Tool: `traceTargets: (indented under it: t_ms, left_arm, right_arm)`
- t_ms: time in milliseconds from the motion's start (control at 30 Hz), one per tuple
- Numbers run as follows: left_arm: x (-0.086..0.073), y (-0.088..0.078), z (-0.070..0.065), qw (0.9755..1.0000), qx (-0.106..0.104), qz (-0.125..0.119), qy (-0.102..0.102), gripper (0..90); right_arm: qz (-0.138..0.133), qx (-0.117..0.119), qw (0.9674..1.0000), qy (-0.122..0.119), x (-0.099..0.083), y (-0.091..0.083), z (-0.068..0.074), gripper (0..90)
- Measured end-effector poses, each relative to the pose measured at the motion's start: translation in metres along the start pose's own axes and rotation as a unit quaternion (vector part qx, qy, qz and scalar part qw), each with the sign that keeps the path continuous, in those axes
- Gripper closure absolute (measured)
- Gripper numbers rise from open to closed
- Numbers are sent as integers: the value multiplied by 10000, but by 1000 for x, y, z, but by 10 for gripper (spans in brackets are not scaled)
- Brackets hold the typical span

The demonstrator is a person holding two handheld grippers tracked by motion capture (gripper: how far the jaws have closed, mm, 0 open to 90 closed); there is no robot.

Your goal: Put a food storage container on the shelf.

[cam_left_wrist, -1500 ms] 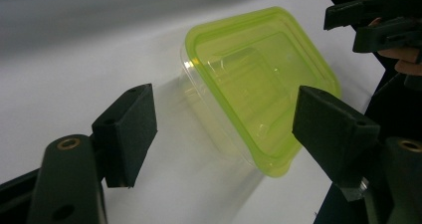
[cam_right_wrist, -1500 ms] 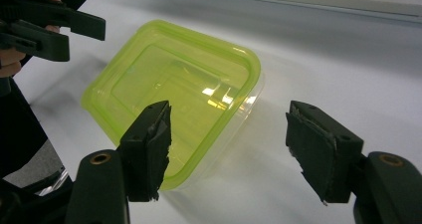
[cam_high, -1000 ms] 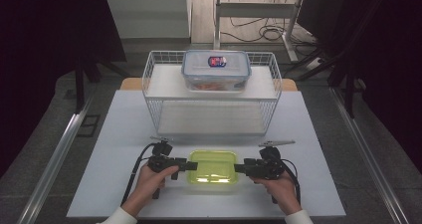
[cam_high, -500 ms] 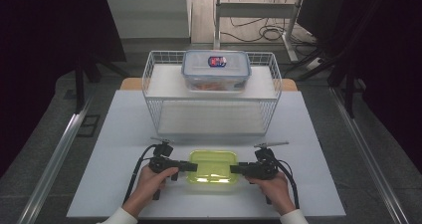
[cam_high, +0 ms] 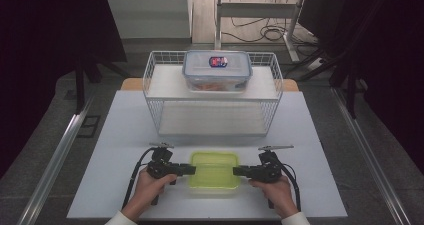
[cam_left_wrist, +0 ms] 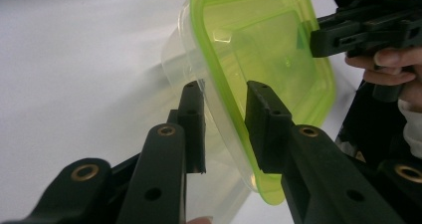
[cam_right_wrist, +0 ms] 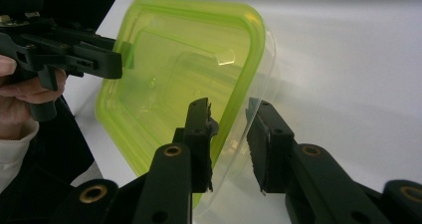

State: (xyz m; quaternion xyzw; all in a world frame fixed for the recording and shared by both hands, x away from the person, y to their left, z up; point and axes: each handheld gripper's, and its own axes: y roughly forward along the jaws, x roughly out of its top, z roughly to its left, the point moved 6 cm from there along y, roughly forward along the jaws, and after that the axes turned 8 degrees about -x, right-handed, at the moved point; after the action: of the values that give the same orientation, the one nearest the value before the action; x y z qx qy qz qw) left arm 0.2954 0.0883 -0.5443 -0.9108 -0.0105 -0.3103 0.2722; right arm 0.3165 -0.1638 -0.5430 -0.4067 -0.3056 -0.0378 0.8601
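Observation:
A clear plastic box with a lime-green lid (cam_high: 214,169) lies on the white table (cam_high: 125,135) near its front edge. My left gripper (cam_high: 192,170) reaches in at the box's left end and my right gripper (cam_high: 235,171) at its right end, each held in a hand. In the left gripper view the lid's rim (cam_left_wrist: 219,92) runs between my left gripper's (cam_left_wrist: 224,92) jaws, with a gap on both sides. In the right gripper view the rim (cam_right_wrist: 249,69) lies between my right gripper's (cam_right_wrist: 229,107) jaws, one pad at its edge. Both pairs of jaws have just been closing.
A white wire basket (cam_high: 152,85) stands behind the box at mid-table. A clear box with a blue lid (cam_high: 216,70) rests on its top shelf. Metal rails (cam_high: 60,155) run along both sides of the table. Cables trail from both grippers toward the front edge.
Both grippers' jaws have narrowed around the ends of the green-lidded box. The hands have barely shifted and the box lies where it was.

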Motion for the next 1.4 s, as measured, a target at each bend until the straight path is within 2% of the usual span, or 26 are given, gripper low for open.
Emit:
traceTargets:
  t_ms: [67,167,333,667,1167,1400]
  left_arm:
    - [0,-1,-2,10000,-10,-68,29,718]
    - [-2,-4,-1,9997,-138,-178,-5,744]
    - [-4,-6,-2,9997,-37,-184,145,780]
    - [-2,-12,-11,9986,-67,-293,444,786]
    - [3,-23,-24,9964,-114,-489,678,787]
    - [6,-26,-29,9955,-119,-512,788,786]
  right_arm:
    - [-18,36,10000,18,-1,-2,1,729]
    - [-77,114,9999,24,-1,-5,2,748]
    - [-204,254,9995,-24,-1,-10,5,798]
    - [-371,267,9986,-274,1,-17,10,801]
    - [-662,281,9955,-620,7,-31,21,801]
    - [-804,198,9932,-819,11,-36,25,801]
